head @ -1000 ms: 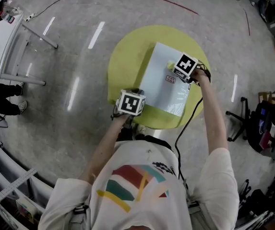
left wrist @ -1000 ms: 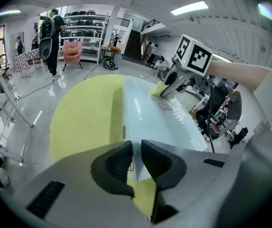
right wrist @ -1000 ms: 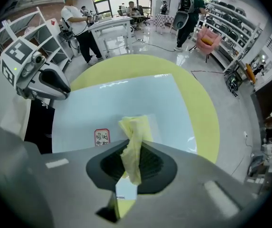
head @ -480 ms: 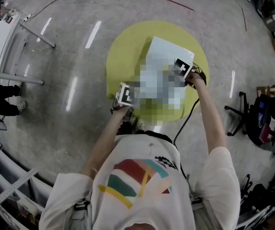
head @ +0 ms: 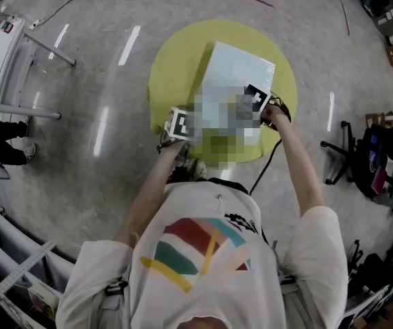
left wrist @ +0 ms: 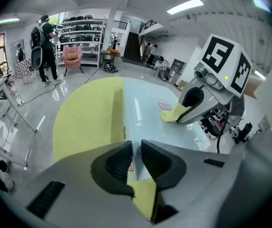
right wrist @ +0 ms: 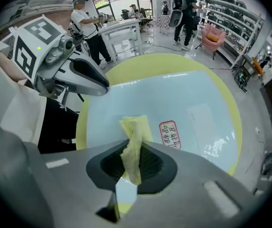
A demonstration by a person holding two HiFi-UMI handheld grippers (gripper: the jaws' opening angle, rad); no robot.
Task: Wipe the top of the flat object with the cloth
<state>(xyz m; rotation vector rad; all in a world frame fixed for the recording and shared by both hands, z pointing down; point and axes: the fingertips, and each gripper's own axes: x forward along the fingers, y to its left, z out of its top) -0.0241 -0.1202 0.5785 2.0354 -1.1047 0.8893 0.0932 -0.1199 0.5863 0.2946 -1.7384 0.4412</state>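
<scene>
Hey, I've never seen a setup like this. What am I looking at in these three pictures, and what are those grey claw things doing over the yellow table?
No robot here: a person holds a hand-held gripper, a two-jawed tong carrying a camera, in each hand. The top-down picture comes from a camera on the person's head; the other two look along each gripper's jaws. On the round yellow table lies a flat pale-blue board. The right hand-held gripper is shut on a yellow cloth resting on the board. The left hand-held gripper sits at the board's near corner, jaws slightly apart, pinching nothing.
</scene>
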